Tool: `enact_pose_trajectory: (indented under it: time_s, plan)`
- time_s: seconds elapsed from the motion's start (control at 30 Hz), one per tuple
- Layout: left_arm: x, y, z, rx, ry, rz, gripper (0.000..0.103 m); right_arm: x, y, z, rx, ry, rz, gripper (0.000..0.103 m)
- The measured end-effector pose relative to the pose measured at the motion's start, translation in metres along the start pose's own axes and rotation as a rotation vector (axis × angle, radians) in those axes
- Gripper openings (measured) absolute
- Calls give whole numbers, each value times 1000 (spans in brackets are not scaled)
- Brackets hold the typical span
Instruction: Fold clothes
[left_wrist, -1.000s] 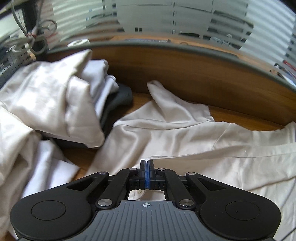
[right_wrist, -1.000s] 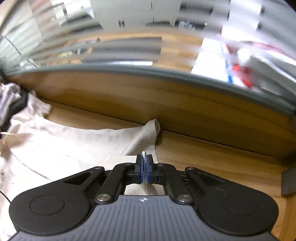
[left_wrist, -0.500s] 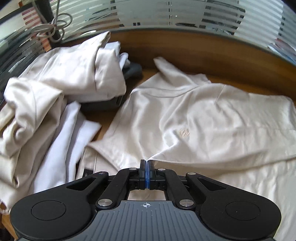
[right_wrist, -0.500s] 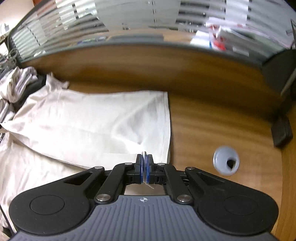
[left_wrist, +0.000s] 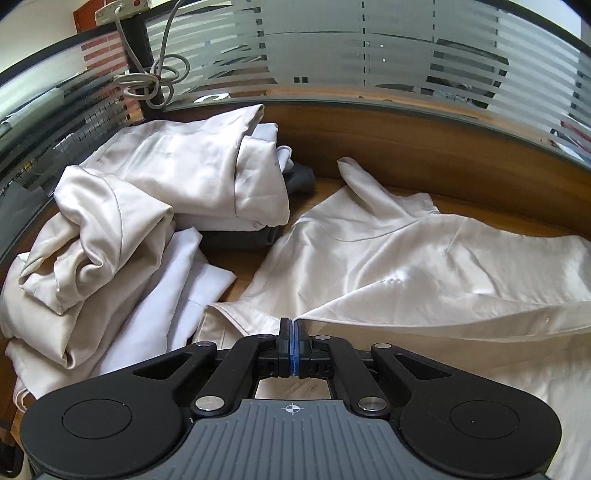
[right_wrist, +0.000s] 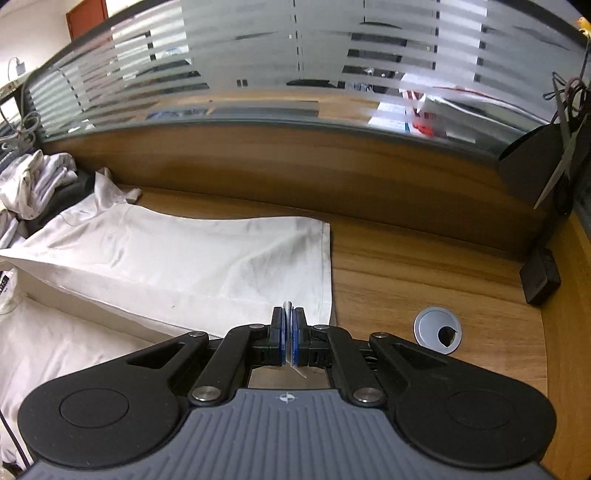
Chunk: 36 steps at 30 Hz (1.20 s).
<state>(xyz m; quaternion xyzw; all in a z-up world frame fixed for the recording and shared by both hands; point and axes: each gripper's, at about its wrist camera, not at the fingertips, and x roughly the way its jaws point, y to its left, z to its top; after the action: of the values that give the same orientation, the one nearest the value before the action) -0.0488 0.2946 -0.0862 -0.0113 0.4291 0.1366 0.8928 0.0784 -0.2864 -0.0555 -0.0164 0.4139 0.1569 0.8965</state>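
Wooden desk top (right_wrist: 424, 266) with a raised wooden back panel (right_wrist: 295, 162) along its far edge. Above the panel, a glass partition with frosted horizontal stripes (left_wrist: 369, 55). A round grey plastic cable grommet (right_wrist: 437, 329) is set into the desk surface, its opening dark. A small black box-shaped object (right_wrist: 540, 275) rests near the desk's right edge. A tangled loop of grey cable (left_wrist: 155, 79) hangs against a dark post (left_wrist: 142, 55) at the left corner.

Left hand-held gripper (left_wrist: 294, 325) angled downward, jaws clamped together, right hand-held gripper (right_wrist: 288, 314) likewise tilted down, pinched closed
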Motion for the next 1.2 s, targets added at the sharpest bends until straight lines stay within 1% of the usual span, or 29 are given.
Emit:
enact_pose_trajectory:
  time_s: [0.23,0.33,0.4,0.43,0.47,0.53,0.57,0.6,0.63,0.67,0.73,0.8,0.87,0.9,1.07,1.2]
  plan:
    - [9,-4,-19,8,66,9,3,-11,4,-18,7,21,-2,4]
    - [15,-6,-27,20,102,5,4,-9,6,-28,-2,45,-9,4]
    - [21,-8,-33,34,132,1,6,-4,7,-35,-2,77,-5,4]
    - [23,-9,-36,47,149,-4,7,0,7,-38,-5,99,-11,7]
    - [25,-10,-39,59,162,-9,17,2,8,-40,-11,117,-18,15]
    - [24,-10,-45,64,175,-19,29,5,8,-42,-20,142,-19,24]
    - [22,-10,-47,62,177,-25,31,4,8,-42,-17,140,-15,28]
    - [20,-9,-48,54,175,-32,31,3,7,-39,-11,138,-12,29]
    - [18,-9,-48,46,171,-38,32,3,5,-35,-4,136,-11,30]
    - [18,-10,-47,42,169,-43,36,3,4,-31,2,133,-10,30]
    - [17,-14,-43,45,162,-49,39,7,-1,-19,21,127,-13,30]
    - [20,-22,-34,57,148,-62,40,16,-9,-3,50,123,-14,31]
    - [25,-32,-23,70,134,-80,44,29,-18,14,85,122,-6,31]
    - [29,-37,-16,77,127,-92,44,37,-22,23,101,122,-4,31]
    - [56,-69,23,98,98,-150,54,80,-42,65,144,116,4,31]
    - [83,-96,56,57,103,-199,57,115,-53,86,143,136,-8,31]
